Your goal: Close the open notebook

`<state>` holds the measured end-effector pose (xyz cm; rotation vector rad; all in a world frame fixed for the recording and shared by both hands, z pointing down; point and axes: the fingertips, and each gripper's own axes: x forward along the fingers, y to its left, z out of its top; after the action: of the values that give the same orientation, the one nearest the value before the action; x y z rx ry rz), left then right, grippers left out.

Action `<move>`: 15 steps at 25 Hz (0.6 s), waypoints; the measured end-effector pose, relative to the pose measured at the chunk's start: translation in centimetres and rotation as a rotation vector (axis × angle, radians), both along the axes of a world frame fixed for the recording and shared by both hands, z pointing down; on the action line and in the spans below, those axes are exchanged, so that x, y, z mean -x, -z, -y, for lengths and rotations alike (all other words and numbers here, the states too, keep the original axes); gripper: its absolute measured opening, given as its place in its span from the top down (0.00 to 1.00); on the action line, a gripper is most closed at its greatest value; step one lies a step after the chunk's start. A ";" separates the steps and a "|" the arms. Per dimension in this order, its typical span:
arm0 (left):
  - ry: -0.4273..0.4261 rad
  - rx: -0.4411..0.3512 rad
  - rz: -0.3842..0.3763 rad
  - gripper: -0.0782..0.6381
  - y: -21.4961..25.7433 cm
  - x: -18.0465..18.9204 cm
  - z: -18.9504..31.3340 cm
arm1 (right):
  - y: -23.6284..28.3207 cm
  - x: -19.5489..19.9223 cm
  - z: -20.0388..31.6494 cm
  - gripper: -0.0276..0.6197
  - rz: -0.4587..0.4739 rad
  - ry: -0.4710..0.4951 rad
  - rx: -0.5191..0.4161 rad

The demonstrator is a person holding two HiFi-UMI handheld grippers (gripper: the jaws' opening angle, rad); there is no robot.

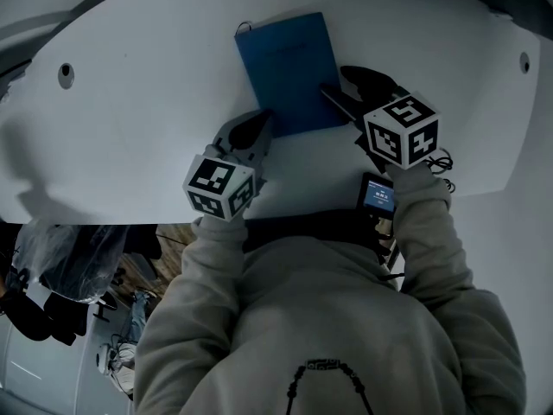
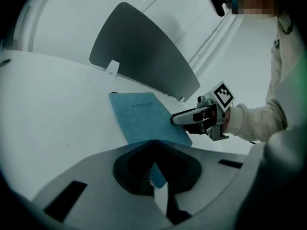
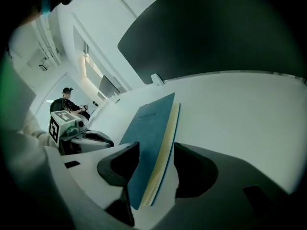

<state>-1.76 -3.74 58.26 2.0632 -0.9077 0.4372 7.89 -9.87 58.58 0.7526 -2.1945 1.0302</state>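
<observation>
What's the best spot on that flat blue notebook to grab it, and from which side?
Probably its long page-side edge, where the cream pages show, taken from the person's right. The blue notebook lies closed, flat on the white table, so only a thin edge offers a bite, one jaw above, one below. The right gripper straddles that edge, jaws open.

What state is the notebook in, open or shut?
Shut. The notebook lies on the table, blue cover up; the right gripper view shows its pages stacked between both covers.
</observation>
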 end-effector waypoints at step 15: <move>-0.068 0.048 0.043 0.90 -1.6 -1.7 0.1 | -1.1 0.2 -1.0 0.62 0.073 0.033 0.037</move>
<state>-0.08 -3.83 59.86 2.0520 -0.8465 0.5362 7.65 -8.89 59.65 0.6695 -2.2363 1.0943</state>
